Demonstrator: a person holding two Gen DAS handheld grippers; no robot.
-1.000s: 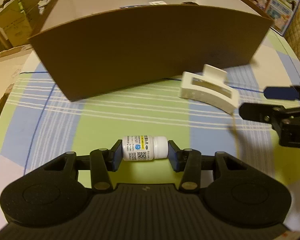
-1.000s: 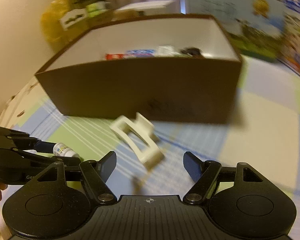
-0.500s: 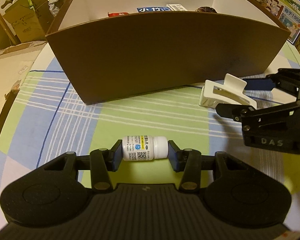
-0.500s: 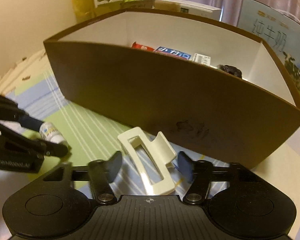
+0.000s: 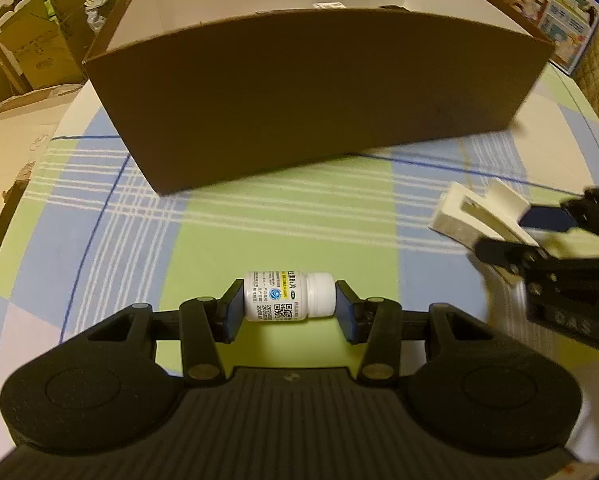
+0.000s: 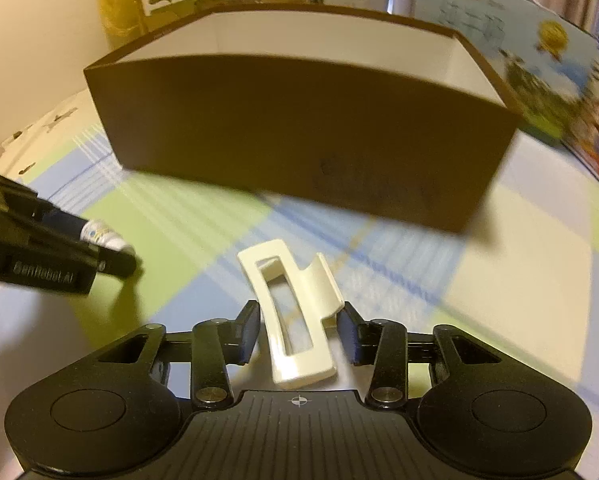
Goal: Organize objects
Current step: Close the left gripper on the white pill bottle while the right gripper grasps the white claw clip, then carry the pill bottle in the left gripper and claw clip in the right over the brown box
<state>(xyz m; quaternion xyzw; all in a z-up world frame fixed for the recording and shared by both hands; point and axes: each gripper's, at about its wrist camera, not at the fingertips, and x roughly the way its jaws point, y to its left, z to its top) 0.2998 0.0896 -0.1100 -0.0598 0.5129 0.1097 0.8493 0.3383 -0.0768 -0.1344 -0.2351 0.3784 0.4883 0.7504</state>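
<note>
Table under a green, blue and white checked cloth [image 5: 283, 216], brown cardboard box [image 5: 315, 96] standing on it

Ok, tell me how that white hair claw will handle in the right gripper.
The hair claw looks like hard, glossy plastic, so probably stiff, light and somewhat slippery. The right gripper holds it askew by its open frame, so it may twist; its hinged halves could spring open if squeezed.

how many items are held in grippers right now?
2. A white pill bottle lies sideways, clamped in the left gripper; a cream hair claw clip sits in the right gripper. Both are in front of the brown box.
</note>
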